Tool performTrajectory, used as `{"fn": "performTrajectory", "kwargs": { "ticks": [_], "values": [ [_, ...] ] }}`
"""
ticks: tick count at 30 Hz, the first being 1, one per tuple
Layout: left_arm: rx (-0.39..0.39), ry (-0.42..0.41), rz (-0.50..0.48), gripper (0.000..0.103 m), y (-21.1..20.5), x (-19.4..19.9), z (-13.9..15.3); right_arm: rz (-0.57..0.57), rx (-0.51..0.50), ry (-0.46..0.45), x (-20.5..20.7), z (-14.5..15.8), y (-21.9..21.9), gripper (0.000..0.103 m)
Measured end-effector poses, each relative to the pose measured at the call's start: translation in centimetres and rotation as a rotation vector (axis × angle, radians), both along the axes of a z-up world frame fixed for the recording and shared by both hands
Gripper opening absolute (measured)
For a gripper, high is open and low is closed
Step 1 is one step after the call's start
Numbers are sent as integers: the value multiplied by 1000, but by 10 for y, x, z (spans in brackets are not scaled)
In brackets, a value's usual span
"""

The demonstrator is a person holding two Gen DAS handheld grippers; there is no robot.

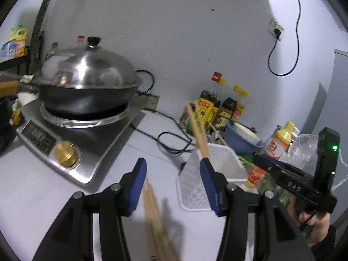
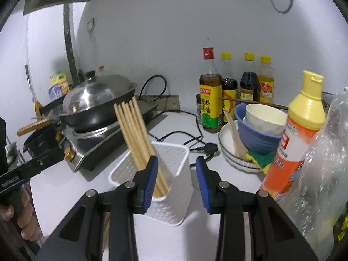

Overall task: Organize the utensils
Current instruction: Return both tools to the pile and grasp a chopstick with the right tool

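Observation:
A white perforated utensil holder [image 2: 174,195] [image 1: 224,163] stands on the grey counter. A bundle of wooden chopsticks [image 2: 132,130] [image 1: 198,128] leans leftward inside it. My right gripper [image 2: 176,158] hangs just over the holder with its blue pads apart and pressing on nothing. My left gripper [image 1: 173,161] is open to the left of the holder. A second, blurred bundle of chopsticks [image 1: 156,217] [image 2: 106,224] shows low between its jaws, gripped by neither pad. I cannot tell if that bundle rests on the counter.
A lidded wok [image 1: 87,76] sits on an induction cooker [image 1: 65,134] at left. Sauce bottles [image 2: 211,100] line the wall. Stacked bowls [image 2: 256,134] on a plate, an orange squeeze bottle [image 2: 300,134] and a plastic bag [image 2: 326,174] crowd the right. A black cable [image 2: 206,148] lies behind the holder.

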State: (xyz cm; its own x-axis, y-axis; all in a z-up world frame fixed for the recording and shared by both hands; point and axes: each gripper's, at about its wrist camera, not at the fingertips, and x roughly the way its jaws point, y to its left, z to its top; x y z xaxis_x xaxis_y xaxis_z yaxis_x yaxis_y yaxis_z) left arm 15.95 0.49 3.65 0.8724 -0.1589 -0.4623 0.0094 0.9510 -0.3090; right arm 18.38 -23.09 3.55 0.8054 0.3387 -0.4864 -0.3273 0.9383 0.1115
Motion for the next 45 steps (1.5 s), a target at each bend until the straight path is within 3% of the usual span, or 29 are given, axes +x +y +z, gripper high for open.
{"fn": "performTrajectory", "kwargs": {
  "ticks": [8, 13, 16, 34, 39, 45],
  "values": [
    [-35, 65, 47, 51, 43, -15, -31, 15, -63, 62, -16, -19, 28, 34],
    [-63, 97, 77, 51, 68, -24, -49, 16, -93, 107, -26, -37, 45, 39],
    [-69, 104, 85, 51, 78, -28, -54, 6, -117, 100, -33, -39, 53, 39],
    [-50, 131, 140, 51, 117, -56, -81, 113, -196, 277, -35, -103, 123, 39],
    [-62, 139, 144, 51, 123, -60, -85, 123, -212, 307, -30, -117, 135, 28],
    [-64, 141, 145, 51, 123, -60, -84, 139, -234, 324, -26, -126, 142, 24]
  ]
}}
